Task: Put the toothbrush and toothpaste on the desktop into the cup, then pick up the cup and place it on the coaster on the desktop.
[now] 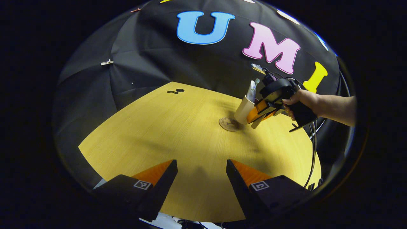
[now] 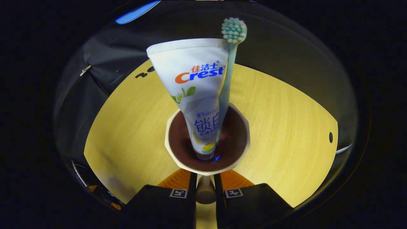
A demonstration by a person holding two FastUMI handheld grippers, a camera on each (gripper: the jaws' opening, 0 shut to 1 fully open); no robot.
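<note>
Up close, in the right gripper view, the right gripper (image 2: 205,187) has its two fingers drawn in narrow on the handle of the cream ceramic cup with a dark brown inside (image 2: 207,140), one finger pressing each side of the handle, whose rounded end pokes out between them. The white squeezable toothpaste tube (image 2: 194,92) stands cap-down in the cup, its cap lost in the dark bottom. The pale green toothbrush with a round bristle head (image 2: 229,63) leans at the tube's right, touching it; its lower end is hidden inside the cup.

From the left gripper view, the same cup (image 1: 244,109) shows at the far right of the light wooden tabletop (image 1: 178,136), tilted, held by the right gripper (image 1: 258,118) and a bare hand (image 1: 299,98). The cup's base sits just at the right edge of the round brown cork coaster (image 1: 228,124); whether it touches the coaster is hard to tell. The tube and brush tips are small and blurred there. Near the bottom, the left gripper (image 1: 202,171) has its fingers spread wide with nothing between them, above the near part of the tabletop.
</note>
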